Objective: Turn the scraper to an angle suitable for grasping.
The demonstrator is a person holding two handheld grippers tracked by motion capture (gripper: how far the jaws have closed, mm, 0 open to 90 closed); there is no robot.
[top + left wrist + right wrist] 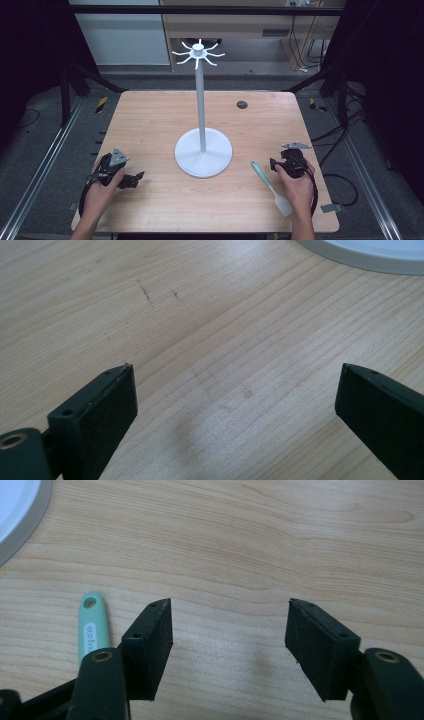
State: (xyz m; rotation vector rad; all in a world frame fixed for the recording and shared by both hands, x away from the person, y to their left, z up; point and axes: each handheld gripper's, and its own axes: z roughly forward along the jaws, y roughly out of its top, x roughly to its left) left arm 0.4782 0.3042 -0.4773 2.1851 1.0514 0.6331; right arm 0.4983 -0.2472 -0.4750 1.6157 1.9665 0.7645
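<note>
Your two forearms come in low over the near edge of the desk [150, 115], each hand wrapped around its tongs. Left tongs [134, 179] lie level, pointing toward the white stand [203, 152], jaws wide apart over bare wood. Right tongs [274, 164] gape empty too, just beside the green-handled spatula [270, 187] lying flat.

**Three cameras, one tabletop**

The high view looks forward and down over the whole wooden table [150, 120]. Each gripper view rides low, close to the wood, facing along its own jaws; both catch the white stand base [370, 252], as the high view does.
</note>
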